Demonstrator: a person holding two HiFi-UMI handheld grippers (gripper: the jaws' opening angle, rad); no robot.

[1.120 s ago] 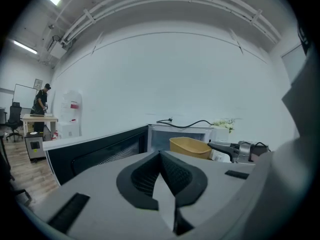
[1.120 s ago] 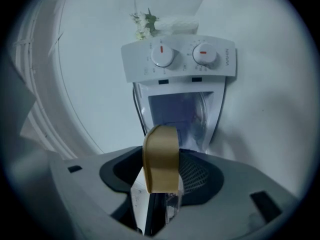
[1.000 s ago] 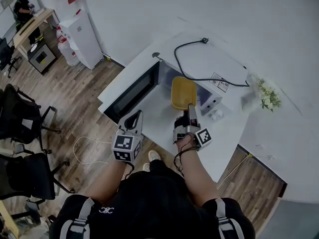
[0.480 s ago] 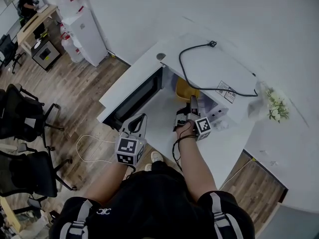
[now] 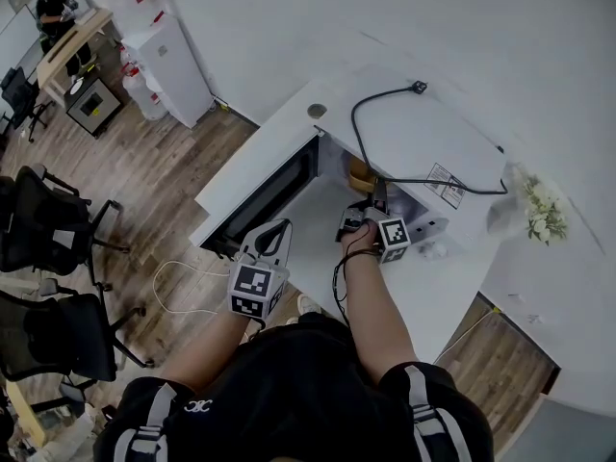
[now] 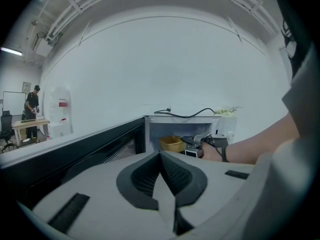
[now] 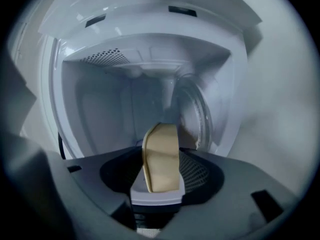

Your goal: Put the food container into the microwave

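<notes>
A white microwave (image 5: 423,138) stands on a white table (image 5: 452,287) with its door (image 5: 265,192) swung open to the left. My right gripper (image 5: 375,205) reaches into the opening, shut on the rim of a yellow food container (image 5: 360,174), which sits mostly inside the cavity. In the right gripper view the container (image 7: 161,159) stands on edge between the jaws of the right gripper (image 7: 159,184), with the white cavity wall (image 7: 115,109) behind it. My left gripper (image 5: 272,236) hangs shut and empty in front of the door. From the left gripper (image 6: 161,156) I see the container (image 6: 171,143) in the cavity.
A black power cable (image 5: 385,133) lies across the microwave's top. White flowers (image 5: 542,210) sit at the table's right end. Office chairs (image 5: 48,229) and a white water dispenser (image 5: 173,61) stand on the wooden floor to the left. A person works at a far desk (image 5: 67,41).
My right gripper has pushed forward, carrying the yellow container from in front of the microwave into its cavity. The left gripper has barely shifted.
</notes>
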